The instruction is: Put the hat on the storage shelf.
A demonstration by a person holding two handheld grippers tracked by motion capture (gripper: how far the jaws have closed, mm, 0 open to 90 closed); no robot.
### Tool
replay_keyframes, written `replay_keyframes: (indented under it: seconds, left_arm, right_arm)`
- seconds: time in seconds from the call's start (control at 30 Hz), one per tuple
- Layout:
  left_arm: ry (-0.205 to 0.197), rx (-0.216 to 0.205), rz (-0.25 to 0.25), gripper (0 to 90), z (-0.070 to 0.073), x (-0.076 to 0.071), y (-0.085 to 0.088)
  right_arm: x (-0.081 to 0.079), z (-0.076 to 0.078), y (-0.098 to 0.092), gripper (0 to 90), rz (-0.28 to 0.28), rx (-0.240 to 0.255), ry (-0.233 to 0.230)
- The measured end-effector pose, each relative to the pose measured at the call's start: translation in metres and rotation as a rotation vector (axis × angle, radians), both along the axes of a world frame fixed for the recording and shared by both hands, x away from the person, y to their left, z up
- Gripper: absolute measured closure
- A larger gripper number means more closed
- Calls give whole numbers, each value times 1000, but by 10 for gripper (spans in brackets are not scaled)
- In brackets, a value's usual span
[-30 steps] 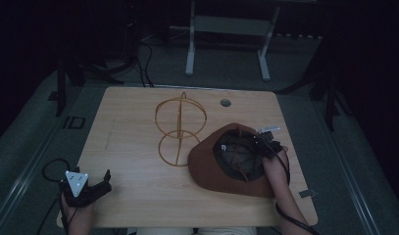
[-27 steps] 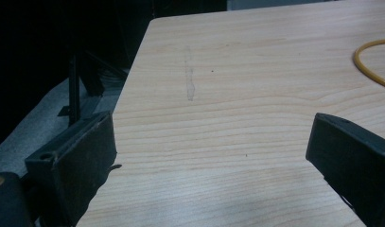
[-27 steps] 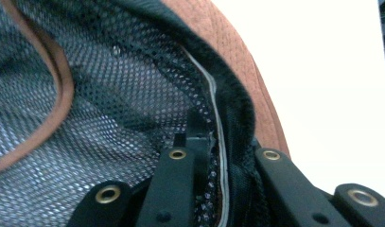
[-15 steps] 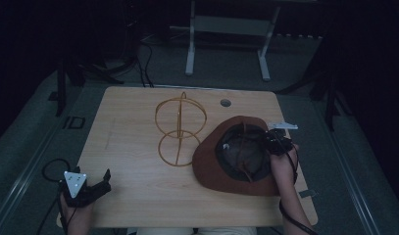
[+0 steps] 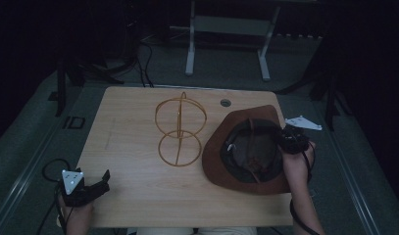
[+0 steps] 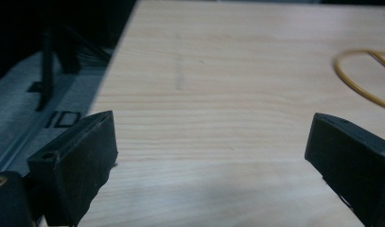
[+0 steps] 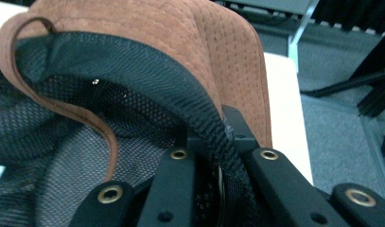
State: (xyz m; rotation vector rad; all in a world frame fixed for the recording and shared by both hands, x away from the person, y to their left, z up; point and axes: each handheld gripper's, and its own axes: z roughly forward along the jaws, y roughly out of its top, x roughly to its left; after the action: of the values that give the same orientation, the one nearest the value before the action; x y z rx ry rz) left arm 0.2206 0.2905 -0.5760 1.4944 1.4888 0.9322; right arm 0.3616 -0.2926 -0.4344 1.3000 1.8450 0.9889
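Note:
A brown suede hat (image 5: 246, 152) with a black mesh lining hangs upside down over the right side of the wooden table (image 5: 133, 112). My right gripper (image 5: 285, 139) is shut on its right edge. In the right gripper view the jaws (image 7: 218, 127) pinch the lining band of the hat (image 7: 204, 42), and a brown chin strap loops across the inside. A gold wire hat stand (image 5: 180, 129) rises at the table's middle, just left of the hat. My left gripper (image 5: 101, 183) rests open at the front left corner, with bare wood between its jaws (image 6: 209, 151) and part of the wire stand (image 6: 365, 78) far right.
A round cable hole (image 5: 225, 103) sits near the table's far edge. A white metal frame (image 5: 226, 44) stands on the floor behind the table. Cables (image 5: 52, 169) trail on the grey floor at the left, and dark stands flank both sides.
The right hand has risen and drawn toward the table's right edge, taking the hat with it. The hat now sits farther from the wire stand. The left gripper has stayed put.

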Motion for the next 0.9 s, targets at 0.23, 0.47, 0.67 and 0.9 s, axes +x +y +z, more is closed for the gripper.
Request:
replay_keyframes:
  seconds: [0.23,0.47,0.67,0.9]
  left_arm:
    - [53,39,-203,39,6,2,-23]
    - [132,46,-432,49,9,6,-61]
    - [109,52,-571,70,26,8,-97]
    - [108,72,-724,103,40,16,-138]
  right_arm:
    - [-5,17,-5,842,-4,45,-34]
    - [-12,19,-10,841,17,64,-35]
    - [-18,19,-14,842,10,59,-47]
    - [-22,16,-17,841,13,68,-47]
